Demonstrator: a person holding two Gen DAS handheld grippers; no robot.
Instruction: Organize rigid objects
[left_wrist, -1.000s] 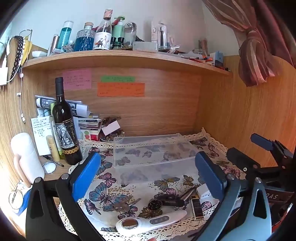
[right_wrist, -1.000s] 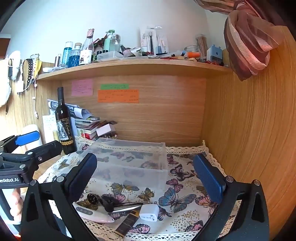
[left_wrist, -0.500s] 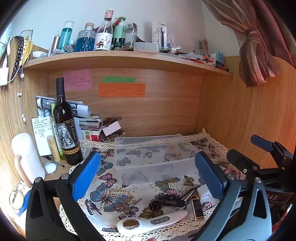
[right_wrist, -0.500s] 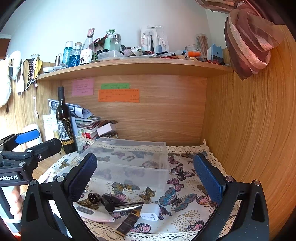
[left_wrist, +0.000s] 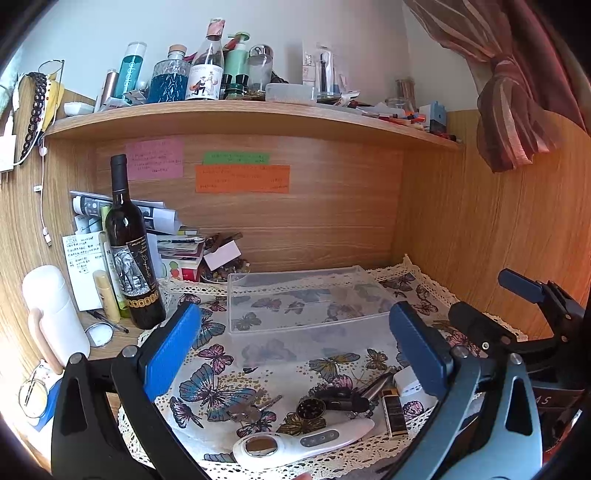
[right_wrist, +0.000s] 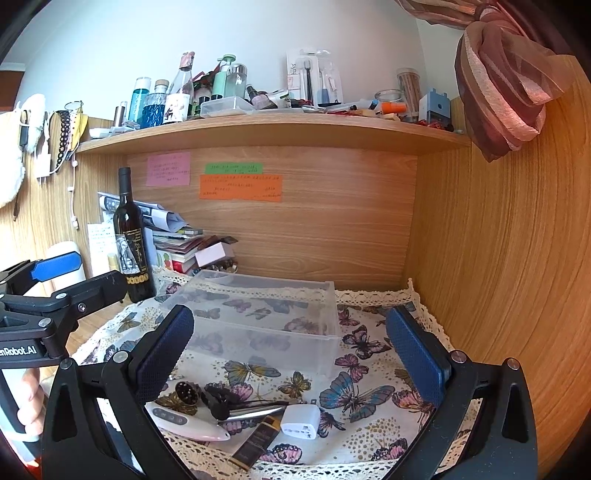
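Observation:
Small rigid items lie in a cluster at the near edge of a butterfly-print cloth (left_wrist: 221, 369): a white handheld device (left_wrist: 303, 441) (right_wrist: 184, 422), keys (left_wrist: 247, 410), a round dark compact (left_wrist: 311, 408) (right_wrist: 187, 392), a black-and-silver tool (left_wrist: 351, 398) (right_wrist: 240, 404), a dark gold-trimmed lighter (left_wrist: 394, 411) (right_wrist: 255, 443) and a white plug adapter (right_wrist: 301, 421) (left_wrist: 408, 384). Behind them stands an empty clear plastic bin (left_wrist: 306, 306) (right_wrist: 258, 317). My left gripper (left_wrist: 295, 354) and right gripper (right_wrist: 288, 358) both hover open above the cluster, holding nothing.
A dark wine bottle (left_wrist: 131, 254) (right_wrist: 131, 240), a white flask (left_wrist: 51, 314), and stacked books and papers (left_wrist: 177, 247) crowd the left. Wooden walls close off the back and right (right_wrist: 498, 258). A cluttered shelf (left_wrist: 240, 114) hangs overhead. A hand (right_wrist: 29, 402) holds the left gripper's handle.
Both views have shifted only slightly; the right gripper has eased a little nearer to the cluster. No item moved, and both grippers stayed open.

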